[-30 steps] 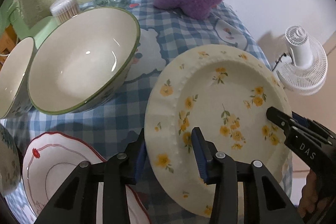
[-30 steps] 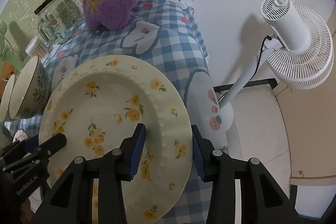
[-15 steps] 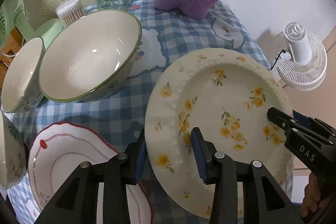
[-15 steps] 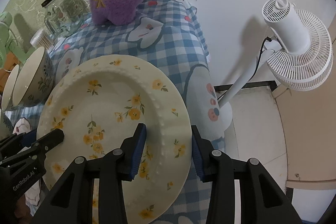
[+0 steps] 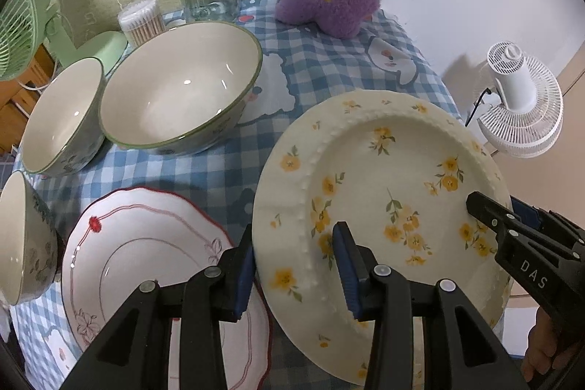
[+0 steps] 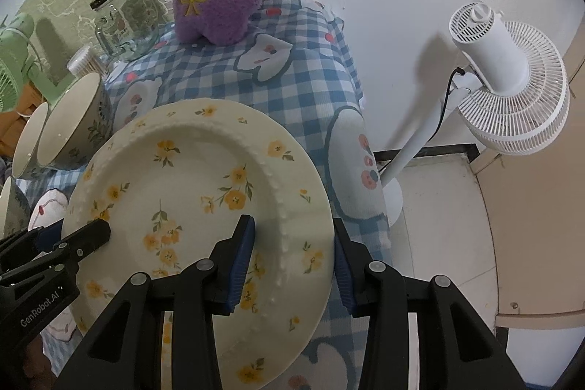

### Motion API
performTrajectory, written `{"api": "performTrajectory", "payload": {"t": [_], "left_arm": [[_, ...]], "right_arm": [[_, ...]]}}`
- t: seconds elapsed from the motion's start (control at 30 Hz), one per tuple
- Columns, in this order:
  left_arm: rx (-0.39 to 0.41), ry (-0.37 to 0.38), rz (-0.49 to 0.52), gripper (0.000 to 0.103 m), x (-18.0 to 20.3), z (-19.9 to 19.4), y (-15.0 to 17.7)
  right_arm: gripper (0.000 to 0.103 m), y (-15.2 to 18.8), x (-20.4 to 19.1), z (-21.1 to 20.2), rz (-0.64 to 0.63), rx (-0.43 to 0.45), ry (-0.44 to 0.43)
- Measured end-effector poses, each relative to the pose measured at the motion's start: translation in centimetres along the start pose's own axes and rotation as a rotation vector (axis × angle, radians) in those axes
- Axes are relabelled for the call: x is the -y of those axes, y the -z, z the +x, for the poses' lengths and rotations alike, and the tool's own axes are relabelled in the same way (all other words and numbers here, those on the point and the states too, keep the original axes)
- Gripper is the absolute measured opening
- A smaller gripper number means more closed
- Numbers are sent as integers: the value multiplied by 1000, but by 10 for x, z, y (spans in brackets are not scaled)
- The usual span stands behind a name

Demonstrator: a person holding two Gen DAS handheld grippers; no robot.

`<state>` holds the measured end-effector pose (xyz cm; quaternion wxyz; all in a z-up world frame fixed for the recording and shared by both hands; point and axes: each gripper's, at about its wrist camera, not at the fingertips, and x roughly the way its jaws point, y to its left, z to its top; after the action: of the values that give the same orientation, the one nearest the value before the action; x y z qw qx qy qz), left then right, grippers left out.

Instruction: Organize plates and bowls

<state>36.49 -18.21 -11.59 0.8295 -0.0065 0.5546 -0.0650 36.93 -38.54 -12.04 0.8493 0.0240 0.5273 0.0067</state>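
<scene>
Partly hidden: yellow-flower plate [image 5: 384, 178] lower rim, probably behind claws.

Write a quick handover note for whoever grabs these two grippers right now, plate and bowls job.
Left gripper: shut on the near-left rim of the yellow-flowered plate.
Right gripper: shut on the same plate's opposite rim.
The plate is held tilted above the checked tablecloth.
Red-rimmed plate lies flat just left of it.
Large bowl and two smaller bowls sit apart, unstacked.
Done: plate gripped. Left: probably set it with the other plate, then nest the bowls.
</scene>
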Motion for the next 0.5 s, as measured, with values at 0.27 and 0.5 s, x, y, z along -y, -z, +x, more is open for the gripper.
{"api": "performTrajectory", "payload": {"t": [0.27,0.5], "left_arm": [[26,8,-3,41,-4,-21,16],[46,3,11,41,-3,-40,31]], "right_arm": [[43,15,-6,-23,2,28,10],[43,32,-10,-44,21,47,7]]}}
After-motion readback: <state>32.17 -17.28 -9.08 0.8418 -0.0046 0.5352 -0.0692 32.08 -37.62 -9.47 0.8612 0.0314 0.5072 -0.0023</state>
